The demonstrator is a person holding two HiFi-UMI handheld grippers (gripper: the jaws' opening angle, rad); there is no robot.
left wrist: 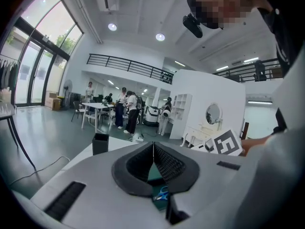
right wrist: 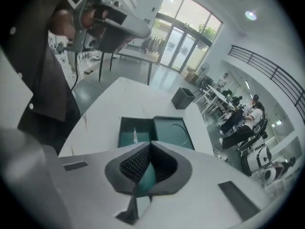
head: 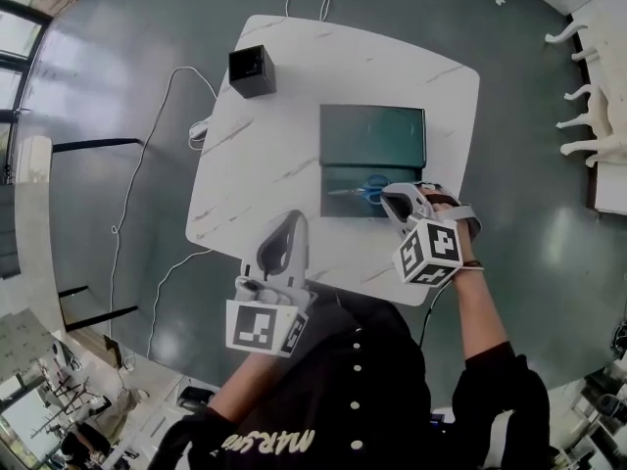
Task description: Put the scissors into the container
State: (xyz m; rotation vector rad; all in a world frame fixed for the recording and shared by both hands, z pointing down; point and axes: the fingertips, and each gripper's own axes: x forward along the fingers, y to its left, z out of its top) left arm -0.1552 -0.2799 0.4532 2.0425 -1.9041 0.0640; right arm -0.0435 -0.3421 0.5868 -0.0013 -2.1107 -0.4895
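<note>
Scissors [head: 364,190] lie inside green container [head: 372,130], frame centre: task looks done. So left gripper [head: 290,225], right gripper [head: 399,200] both pressed together, empty.

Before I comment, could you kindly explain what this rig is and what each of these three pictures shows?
There is no robot here: a person holds a two-jaw gripper in each hand. The head view comes from a camera on the person's head that looks steeply down. In it you see the left gripper and the right gripper; the cubes with square markers are part of them. The other two pictures come from a camera riding on each gripper, looking along its own jaws.

On the white table stand an open dark green container and a small black box. The scissors, with blue handles, lie inside the container. Both grippers have their jaws together and hold nothing.
</note>
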